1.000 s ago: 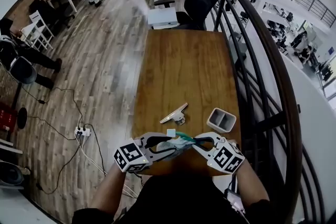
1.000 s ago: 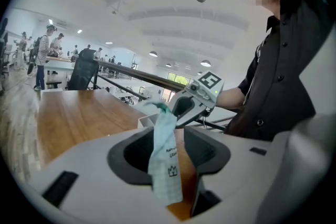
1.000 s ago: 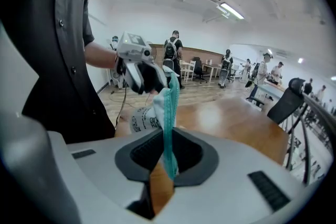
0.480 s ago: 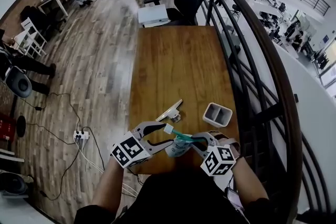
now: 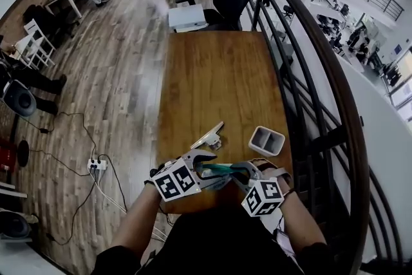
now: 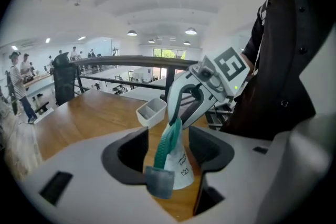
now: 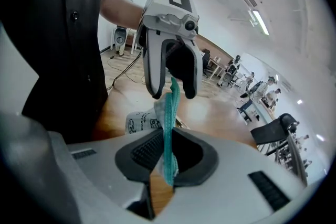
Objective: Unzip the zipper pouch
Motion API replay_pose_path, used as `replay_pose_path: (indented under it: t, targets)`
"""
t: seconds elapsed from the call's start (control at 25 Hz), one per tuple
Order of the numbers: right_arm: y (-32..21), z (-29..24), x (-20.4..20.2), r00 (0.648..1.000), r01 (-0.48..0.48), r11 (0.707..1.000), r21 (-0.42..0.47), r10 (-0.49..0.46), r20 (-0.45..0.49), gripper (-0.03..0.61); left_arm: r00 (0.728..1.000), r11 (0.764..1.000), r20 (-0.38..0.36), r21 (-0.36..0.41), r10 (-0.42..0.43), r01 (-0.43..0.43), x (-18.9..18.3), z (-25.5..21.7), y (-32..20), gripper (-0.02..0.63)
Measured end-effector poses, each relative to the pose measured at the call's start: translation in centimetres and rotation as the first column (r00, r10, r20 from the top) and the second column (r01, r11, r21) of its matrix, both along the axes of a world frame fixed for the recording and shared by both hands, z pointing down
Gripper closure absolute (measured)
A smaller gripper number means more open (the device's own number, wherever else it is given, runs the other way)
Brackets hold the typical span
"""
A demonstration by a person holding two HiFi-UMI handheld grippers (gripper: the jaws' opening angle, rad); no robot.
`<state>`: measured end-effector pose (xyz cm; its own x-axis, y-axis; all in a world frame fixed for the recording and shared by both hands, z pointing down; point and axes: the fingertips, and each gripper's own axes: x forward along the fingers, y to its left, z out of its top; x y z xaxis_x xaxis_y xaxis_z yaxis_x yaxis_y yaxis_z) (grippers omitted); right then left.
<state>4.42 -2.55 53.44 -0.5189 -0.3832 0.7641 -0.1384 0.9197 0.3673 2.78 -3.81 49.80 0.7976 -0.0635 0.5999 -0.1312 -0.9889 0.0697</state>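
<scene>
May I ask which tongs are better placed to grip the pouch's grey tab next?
Left, probably: the left tongs have just been opening with the grey tab between them; the right tongs clamp the pouch.

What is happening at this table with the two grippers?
A person works a small white zipper pouch over a wooden table. The right gripper is shut on its teal zipper edge. The left gripper has just been opening its jaws; the pouch stands between them, ungripped.
</scene>
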Motion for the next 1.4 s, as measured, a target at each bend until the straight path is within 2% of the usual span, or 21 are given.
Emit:
replay_pose_path:
  t: [0.12, 0.24, 0.36, 0.64, 0.76, 0.92, 1.0, 1.08, 1.2, 1.4]
  targets:
    - [-0.2, 0.0, 0.1, 0.999, 0.01, 1.0, 0.027, -0.009, -0.032, 0.538, 0.997, 0.999, 0.06, -0.032, 0.04, -0.039, 0.5, 1.3, 0.1, 0.386]
    - [-0.3, -0.2, 0.2, 0.999, 0.001, 0.999, 0.046, 0.001, -0.036, 0.537, 0.997, 0.999, 0.078, -0.04, 0.019, -0.016, 0.5, 1.8, -0.2, 0.498]
    - [-0.5, -0.3, 0.2, 1.0, -0.018, 0.999, 0.048, 0.019, -0.024, 0.535, 0.997, 0.999, 0.073, -0.049, -0.005, 0.009, 0.4, 2.0, -0.3, 0.539]
    - [-0.9, -0.1, 1.6, 0.981, -0.133, 0.99, -0.056, 0.139, 0.135, 0.475, 0.998, 0.999, 0.068, 0.041, -0.008, 0.005, -0.4, 2.9, -0.2, 0.557]
    - [-0.7, -0.5, 2.6, 0.946, -0.187, 0.974, -0.128, 0.214, 0.242, 0.452, 0.999, 0.998, 0.042, 0.058, -0.011, 0.008, -1.6, 3.1, 0.4, 0.557]
    - [-1.0, -1.3, 3.1, 0.847, -0.219, 0.931, -0.291, 0.33, 0.416, 0.396, 0.999, 0.999, -0.018, 0.02, -0.028, 0.029, -3.4, 3.2, 1.0, 0.557]
    - [-0.9, -1.2, 3.2, 0.809, -0.206, 0.908, -0.365, 0.368, 0.459, 0.361, 0.999, 0.999, -0.027, 0.003, -0.045, 0.045, -4.1, 3.2, 1.1, 0.557]
    - [-0.8, -0.4, 3.2, 0.794, -0.182, 0.889, -0.42, 0.385, 0.471, 0.354, 0.998, 0.998, -0.033, -0.011, -0.055, 0.055, -4.5, 3.1, 1.1, 0.557]
    - [-0.9, 1.6, 2.5, 0.805, -0.145, 0.873, -0.465, 0.378, 0.458, 0.353, 0.998, 0.998, -0.031, -0.021, -0.062, 0.061, -5.0, 3.2, 1.1, 0.557]
    - [-0.7, 3.6, -0.2, 0.861, -0.066, 0.881, -0.468, 0.287, 0.419, 0.353, 0.994, 0.994, -0.043, -0.046, -0.096, 0.094, -6.1, 3.2, 1.4, 0.557]
